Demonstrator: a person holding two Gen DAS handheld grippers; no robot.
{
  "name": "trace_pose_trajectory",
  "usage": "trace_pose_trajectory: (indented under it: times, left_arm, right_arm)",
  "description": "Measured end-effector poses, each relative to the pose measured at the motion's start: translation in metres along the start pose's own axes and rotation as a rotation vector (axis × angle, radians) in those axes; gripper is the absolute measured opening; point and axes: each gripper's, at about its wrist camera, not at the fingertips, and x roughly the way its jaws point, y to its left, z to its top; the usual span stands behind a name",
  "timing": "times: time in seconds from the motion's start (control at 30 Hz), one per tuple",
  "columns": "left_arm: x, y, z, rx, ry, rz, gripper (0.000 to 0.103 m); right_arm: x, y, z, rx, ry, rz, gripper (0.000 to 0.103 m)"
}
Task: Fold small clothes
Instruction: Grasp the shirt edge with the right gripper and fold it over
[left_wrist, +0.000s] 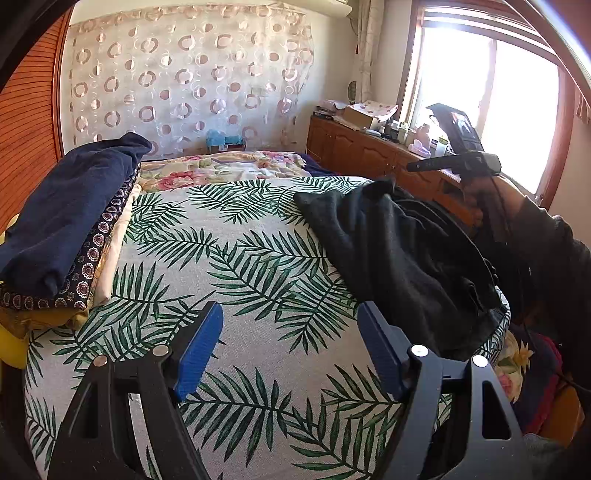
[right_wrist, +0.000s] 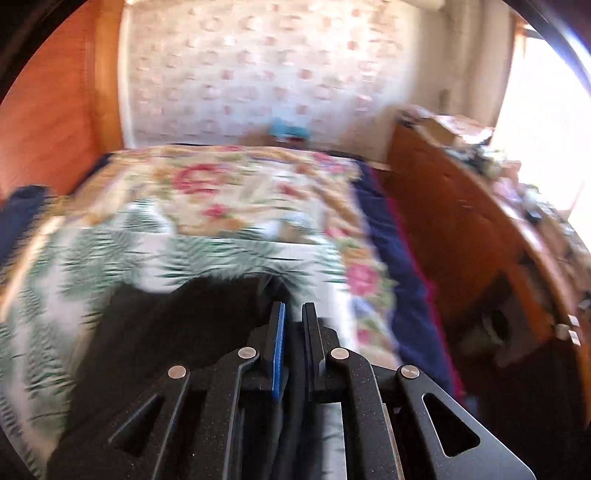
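Palm-print bedspread (left_wrist: 236, 266) below: your left gripper (left_wrist: 290, 347) gapes wide, your right gripper (right_wrist: 293, 325) pinches the black garment (left_wrist: 399, 258).

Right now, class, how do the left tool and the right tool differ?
The left tool has its jaws spread wide and holds nothing; the right tool is closed on the crumpled black cloth garment. The left tool hovers over bare palm-leaf printed bedspread; the right tool lifts fabric. Both have blue-padded black fingers.
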Motion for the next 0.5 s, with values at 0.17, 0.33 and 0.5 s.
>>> trace_pose_trajectory:
  times: [0.17, 0.33, 0.5]
  left_arm:
    - [0.003, -0.004, -0.001, 0.002, 0.005, -0.007, 0.076]
    - [0.007, -0.011, -0.003, 0.014, 0.014, -0.016, 0.076]
    - [0.013, -0.022, -0.006, 0.026, 0.028, -0.035, 0.076]
  right_arm:
    - [0.004, 0.005, -0.004, 0.045, 0.010, 0.013, 0.031]
    - [-0.015, 0.009, -0.023, 0.021, 0.021, 0.088, 0.031]
    - [-0.064, 0.013, -0.072, -0.014, -0.010, 0.181, 0.031]
